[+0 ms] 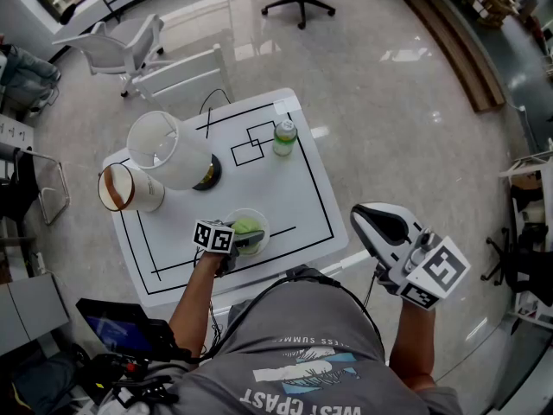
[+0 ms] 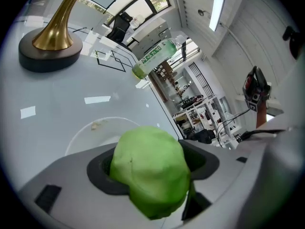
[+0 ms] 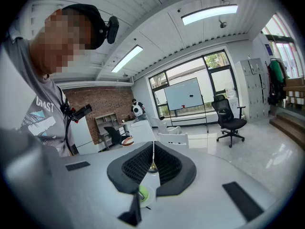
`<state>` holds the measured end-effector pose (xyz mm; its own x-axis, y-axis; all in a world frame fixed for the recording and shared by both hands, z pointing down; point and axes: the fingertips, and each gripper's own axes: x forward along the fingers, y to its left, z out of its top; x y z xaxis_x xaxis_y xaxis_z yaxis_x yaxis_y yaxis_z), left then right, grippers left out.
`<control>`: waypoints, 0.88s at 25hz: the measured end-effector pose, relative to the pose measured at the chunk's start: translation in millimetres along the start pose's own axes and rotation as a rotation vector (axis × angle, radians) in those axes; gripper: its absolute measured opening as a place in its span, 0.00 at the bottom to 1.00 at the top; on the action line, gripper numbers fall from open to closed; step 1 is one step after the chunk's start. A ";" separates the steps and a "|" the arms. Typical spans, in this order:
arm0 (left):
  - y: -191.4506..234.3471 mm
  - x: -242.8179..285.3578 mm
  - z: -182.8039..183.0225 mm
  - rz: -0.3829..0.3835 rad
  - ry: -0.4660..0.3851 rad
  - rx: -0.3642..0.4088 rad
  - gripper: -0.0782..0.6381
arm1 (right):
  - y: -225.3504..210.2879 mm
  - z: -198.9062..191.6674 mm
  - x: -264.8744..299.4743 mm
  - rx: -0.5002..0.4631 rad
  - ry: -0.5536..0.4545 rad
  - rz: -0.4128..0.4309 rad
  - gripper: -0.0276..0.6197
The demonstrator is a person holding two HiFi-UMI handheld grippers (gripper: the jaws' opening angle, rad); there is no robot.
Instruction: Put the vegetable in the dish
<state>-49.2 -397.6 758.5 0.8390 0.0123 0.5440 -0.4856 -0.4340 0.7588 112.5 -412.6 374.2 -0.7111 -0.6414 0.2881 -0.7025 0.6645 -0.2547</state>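
Observation:
The green vegetable (image 2: 151, 170) sits between the jaws of my left gripper (image 2: 153, 178), which is shut on it. In the head view that gripper (image 1: 249, 240) hovers right over the clear round dish (image 1: 259, 217) near the front edge of the white table (image 1: 302, 188). The dish's rim (image 2: 90, 126) shows just beyond the vegetable in the left gripper view. My right gripper (image 1: 370, 221) hangs off the table's right side, away from everything. Its jaws (image 3: 151, 170) stand together with nothing in them.
A lamp with a white shade (image 1: 169, 150) and gold base (image 2: 53, 35) stands at the table's back left, beside a white cylinder with a brown rim (image 1: 129, 188). A green bottle (image 1: 284, 137) stands at the back middle. Black tape lines mark the tabletop. Chairs stand behind the table.

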 end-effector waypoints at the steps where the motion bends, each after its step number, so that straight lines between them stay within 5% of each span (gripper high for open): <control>1: -1.1 -0.3 0.0 0.006 0.007 0.018 0.54 | 0.2 0.1 -0.3 0.000 0.000 0.000 0.06; 7: -2.6 -2.0 0.3 0.039 0.031 0.103 0.56 | 0.6 -2.2 0.5 0.004 0.001 0.000 0.06; 22: 8.2 -12.8 7.8 0.132 -0.013 0.152 0.63 | 4.7 -3.4 -0.3 0.005 0.002 0.006 0.06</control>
<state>-62.0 -408.3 755.1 0.7741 -0.0645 0.6297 -0.5496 -0.5620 0.6181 109.5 -408.1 376.1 -0.7149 -0.6371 0.2881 -0.6987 0.6662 -0.2606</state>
